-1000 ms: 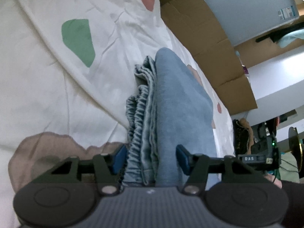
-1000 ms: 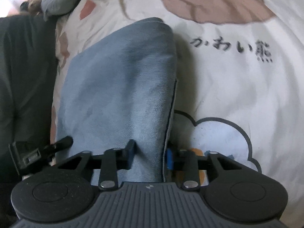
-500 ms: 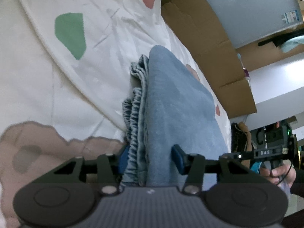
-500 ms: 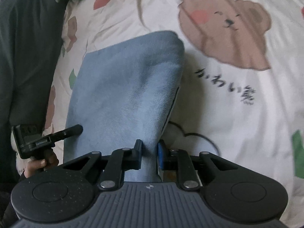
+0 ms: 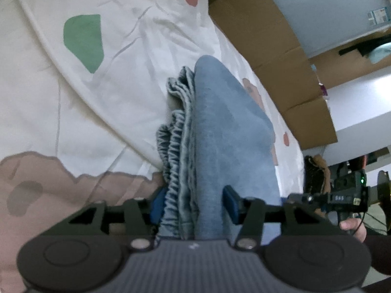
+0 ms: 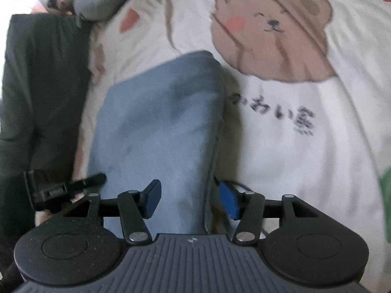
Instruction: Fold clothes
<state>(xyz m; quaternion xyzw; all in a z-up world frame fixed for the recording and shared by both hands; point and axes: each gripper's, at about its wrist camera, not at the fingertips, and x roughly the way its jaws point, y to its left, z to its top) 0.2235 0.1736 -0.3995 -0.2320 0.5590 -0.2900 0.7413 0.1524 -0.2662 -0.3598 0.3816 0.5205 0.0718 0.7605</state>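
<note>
Denim trousers (image 5: 229, 131) lay folded on the printed bedsheet (image 5: 102, 102), soft, limp and fairly heavy; the stacked edges looked like the best hold. Left gripper (image 5: 193, 205) jaws were opening, the elastic waistband end between them, pad contact unclear. Right gripper (image 6: 190, 197) jaws were opening, clear of the cloth between them. Lower layers and the near ends were hidden behind the gripper bodies

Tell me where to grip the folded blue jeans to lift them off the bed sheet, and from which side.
Grip the folded blue jeans across the stacked layers at the near end, coming in from the open elastic-waistband edge. The layers lie stacked there, so both fingers can likely pinch the whole stack together.
</note>
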